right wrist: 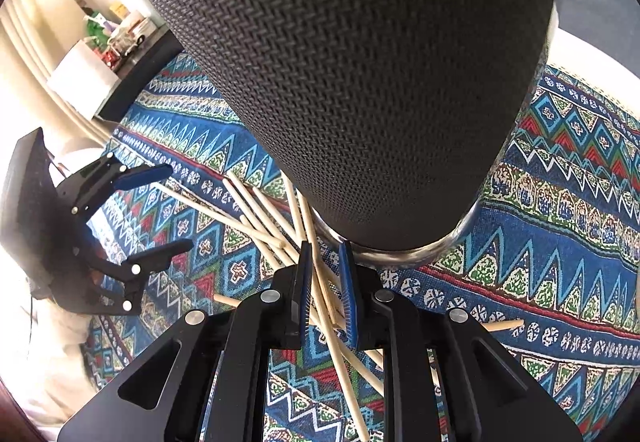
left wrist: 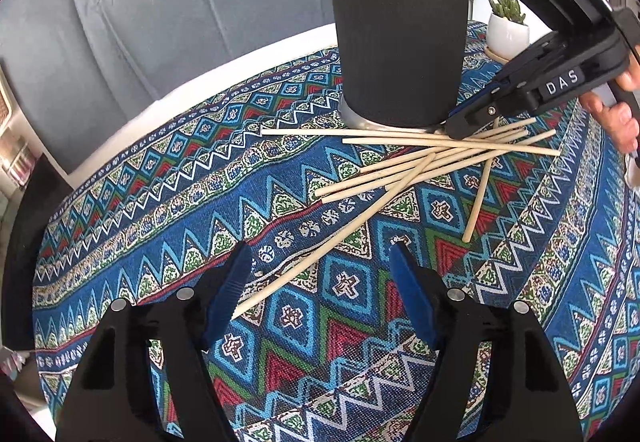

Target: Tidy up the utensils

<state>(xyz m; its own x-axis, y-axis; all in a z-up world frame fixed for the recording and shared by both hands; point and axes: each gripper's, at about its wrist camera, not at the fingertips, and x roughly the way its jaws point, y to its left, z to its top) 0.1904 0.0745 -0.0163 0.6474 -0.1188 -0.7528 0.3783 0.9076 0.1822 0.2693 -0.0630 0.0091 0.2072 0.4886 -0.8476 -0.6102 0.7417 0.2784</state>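
Several wooden chopsticks [left wrist: 440, 153] lie in a loose crossed pile on the patterned tablecloth, in front of a tall black fabric-covered holder [left wrist: 400, 21]. My left gripper [left wrist: 320, 254] is open and empty, above the cloth at the near end of one chopstick. My right gripper [right wrist: 326, 254] is down in the pile at the holder's [right wrist: 340, 81] base, with its jaws narrowed around one chopstick [right wrist: 320, 282]; I cannot tell whether they press on it. The right gripper [left wrist: 472, 117] also shows in the left wrist view, tips at the pile. The left gripper [right wrist: 168, 209] shows open in the right wrist view.
A small potted succulent [left wrist: 507, 27] stands behind the holder at the right. The round table's white rim [left wrist: 168, 97] and a grey sofa [left wrist: 140, 1] lie beyond. A shelf with small items [right wrist: 120, 37] shows past the table edge.
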